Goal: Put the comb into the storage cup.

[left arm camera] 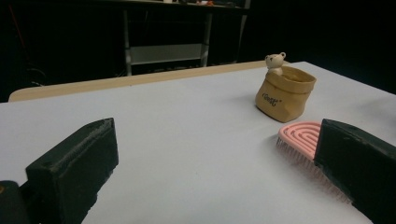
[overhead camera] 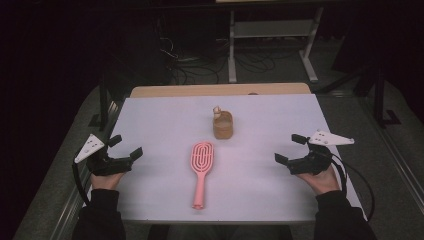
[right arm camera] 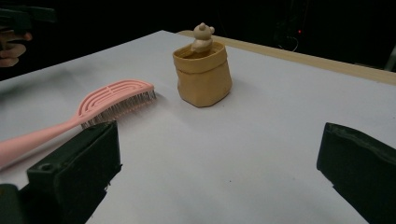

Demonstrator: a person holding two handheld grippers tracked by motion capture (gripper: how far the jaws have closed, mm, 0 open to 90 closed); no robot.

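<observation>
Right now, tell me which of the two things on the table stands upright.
The tan pot with the little bear figure on its rim stands upright; the pink hairbrush lies flat, bristles down.

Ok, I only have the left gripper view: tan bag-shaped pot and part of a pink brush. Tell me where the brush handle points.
Observer: The pink plastic hairbrush lies bristles down, its handle pointing at the table's near edge, towards the person.
Operator: Give me the right gripper's state.
Observer: The right gripper is open with nothing between its jaws, above the white table right of the brush.
Operator: Report what is inside the pot.
Observer: On the rim of the tan bag-shaped pot sits a small bear figure; I cannot see down to the pot's bottom.
</observation>
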